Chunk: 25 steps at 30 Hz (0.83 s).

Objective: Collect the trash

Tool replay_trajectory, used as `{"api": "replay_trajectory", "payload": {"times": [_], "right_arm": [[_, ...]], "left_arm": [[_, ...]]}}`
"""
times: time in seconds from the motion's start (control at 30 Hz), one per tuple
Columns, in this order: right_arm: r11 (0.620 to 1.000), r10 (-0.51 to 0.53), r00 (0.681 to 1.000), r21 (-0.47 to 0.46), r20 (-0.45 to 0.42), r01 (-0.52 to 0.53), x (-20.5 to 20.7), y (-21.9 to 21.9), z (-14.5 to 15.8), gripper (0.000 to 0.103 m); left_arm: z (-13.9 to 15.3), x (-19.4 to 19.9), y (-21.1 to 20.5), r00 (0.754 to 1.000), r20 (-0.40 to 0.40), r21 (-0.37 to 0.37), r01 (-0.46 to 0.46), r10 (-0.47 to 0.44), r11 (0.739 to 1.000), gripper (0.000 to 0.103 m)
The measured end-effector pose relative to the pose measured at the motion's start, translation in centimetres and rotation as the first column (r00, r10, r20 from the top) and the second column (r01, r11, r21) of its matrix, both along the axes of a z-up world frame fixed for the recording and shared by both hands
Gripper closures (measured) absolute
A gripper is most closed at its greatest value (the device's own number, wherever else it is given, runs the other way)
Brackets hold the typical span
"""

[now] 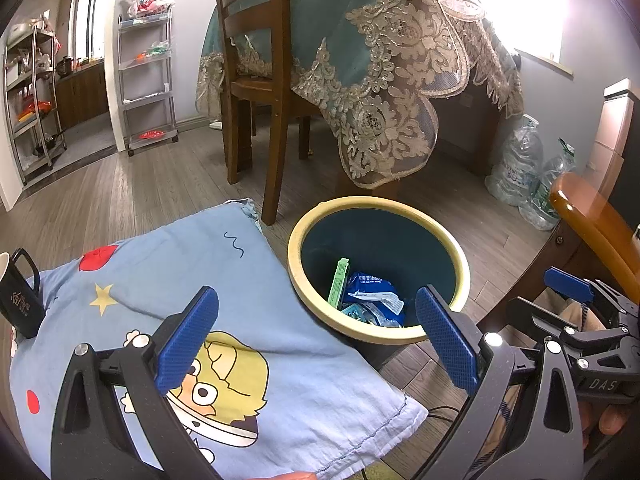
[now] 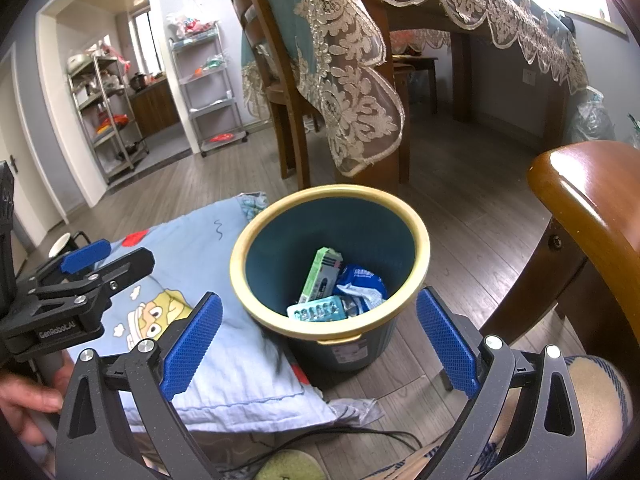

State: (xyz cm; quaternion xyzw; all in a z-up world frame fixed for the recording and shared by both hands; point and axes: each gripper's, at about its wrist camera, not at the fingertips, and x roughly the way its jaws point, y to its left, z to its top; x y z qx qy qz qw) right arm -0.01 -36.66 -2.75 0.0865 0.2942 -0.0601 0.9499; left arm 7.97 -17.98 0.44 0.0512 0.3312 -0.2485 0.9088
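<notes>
A dark blue trash bin with a cream rim stands on the wood floor. Inside lie a green box, a blue wrapper and a blister pack. My left gripper is open and empty, over the blue cartoon cloth, left of the bin. My right gripper is open and empty, in front of the bin. Each gripper shows in the other's view: the right, the left.
A black mug stands on the cloth's left edge. A wooden chair and a table with a lace cloth stand behind the bin. Another chair is at right. Plastic bottles lie by the wall. A cable lies on the floor.
</notes>
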Motion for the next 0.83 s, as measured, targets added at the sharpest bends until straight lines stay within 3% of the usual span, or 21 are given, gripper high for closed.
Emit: {"api": "replay_trajectory", "payload": {"times": [0.83], "right_arm": [[1.0,0.0,1.0,0.0,-0.001,0.0,0.01,0.05,0.03,0.006]], "left_arm": [[-0.43,-0.08,-0.48,1.0,0.004,-0.003,0.013,-0.013,1.0,0.006]]}}
